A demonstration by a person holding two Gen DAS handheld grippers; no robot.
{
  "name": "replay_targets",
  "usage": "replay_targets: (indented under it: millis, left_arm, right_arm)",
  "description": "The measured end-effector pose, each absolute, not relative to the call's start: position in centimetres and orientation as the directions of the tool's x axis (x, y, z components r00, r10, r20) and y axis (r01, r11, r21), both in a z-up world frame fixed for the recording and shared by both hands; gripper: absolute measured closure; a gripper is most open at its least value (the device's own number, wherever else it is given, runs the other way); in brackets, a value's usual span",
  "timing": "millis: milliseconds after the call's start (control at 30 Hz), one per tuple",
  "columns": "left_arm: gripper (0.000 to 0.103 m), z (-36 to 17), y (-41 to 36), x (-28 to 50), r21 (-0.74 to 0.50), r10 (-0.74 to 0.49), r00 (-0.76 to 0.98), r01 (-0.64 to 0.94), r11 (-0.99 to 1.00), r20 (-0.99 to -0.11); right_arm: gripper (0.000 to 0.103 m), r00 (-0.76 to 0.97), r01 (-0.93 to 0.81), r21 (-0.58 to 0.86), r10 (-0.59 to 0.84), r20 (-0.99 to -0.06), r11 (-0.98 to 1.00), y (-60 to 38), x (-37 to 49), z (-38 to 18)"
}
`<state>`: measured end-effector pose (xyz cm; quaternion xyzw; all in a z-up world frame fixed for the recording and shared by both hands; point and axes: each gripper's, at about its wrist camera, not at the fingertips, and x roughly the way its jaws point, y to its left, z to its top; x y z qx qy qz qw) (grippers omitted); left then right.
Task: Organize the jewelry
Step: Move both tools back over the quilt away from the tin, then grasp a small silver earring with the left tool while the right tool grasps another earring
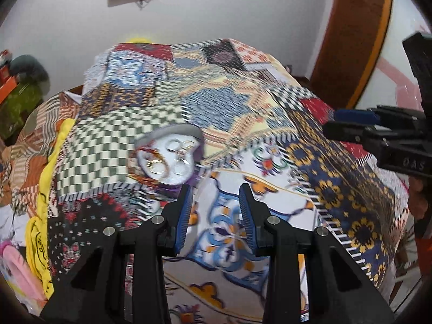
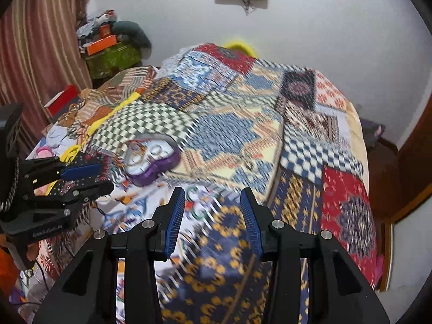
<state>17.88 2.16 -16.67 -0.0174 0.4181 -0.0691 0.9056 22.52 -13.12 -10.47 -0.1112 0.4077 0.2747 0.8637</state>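
An open heart-shaped jewelry box (image 1: 167, 159) (image 2: 151, 159) with a purple base, a white inside and a raised grey lid sits on the patchwork bed cover (image 1: 229, 102) (image 2: 229, 124). Round rings or bangles lie in it, blurred. My left gripper (image 1: 216, 191) hovers just in front of the box and slightly to its right, open with nothing between its fingers. My right gripper (image 2: 212, 193) hangs farther right over the cover, also open with nothing in it. In the right wrist view the left gripper (image 2: 81, 178) shows at the left edge; in the left wrist view the right gripper (image 1: 351, 124) shows at the right edge.
A yellow cloth (image 1: 51, 162) and a heap of clothes (image 2: 89, 108) lie along the bed's left side. Beyond them stand a green box (image 2: 113, 56) with clutter on top and a striped curtain (image 2: 35, 40). A wooden door (image 1: 351, 40) is to the right.
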Motion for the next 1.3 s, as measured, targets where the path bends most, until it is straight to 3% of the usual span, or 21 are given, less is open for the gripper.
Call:
replay_targets:
  millis: [500,633,1067,1300]
  left_arm:
    - [0.068,-19.3,-1.1,18.8,-0.132,-0.211,0.603,0.173,0.976,-0.769]
    - [0.080,-19.7,-1.3,19.2,-0.145,-0.232,0.593,0.192,0.971,-0.771]
    - [0.093,-20.7,-1.4,19.9,-0.145,-0.239,0.590,0.202,0.969,-0.772]
    - [0.094,-20.6,-1.5,19.6,-0.134,-0.232,0.607,0.203,0.970,-0.760]
  right_arm:
    - [0.064,0.481,-0.561,0.051,0.375,-0.792,0.826,-15.3,21.2,-13.7]
    - [0.064,0.467,-0.580,0.056,0.388,-0.794,0.813,-14.9,21.3,-14.0]
    - [0.065,0.425,-0.640,0.074,0.432,-0.795,0.765,-12.6,22.1,-14.5]
    - [0.074,0.408,-0.663,0.074,0.441,-0.799,0.745,-11.3,22.2,-15.1]
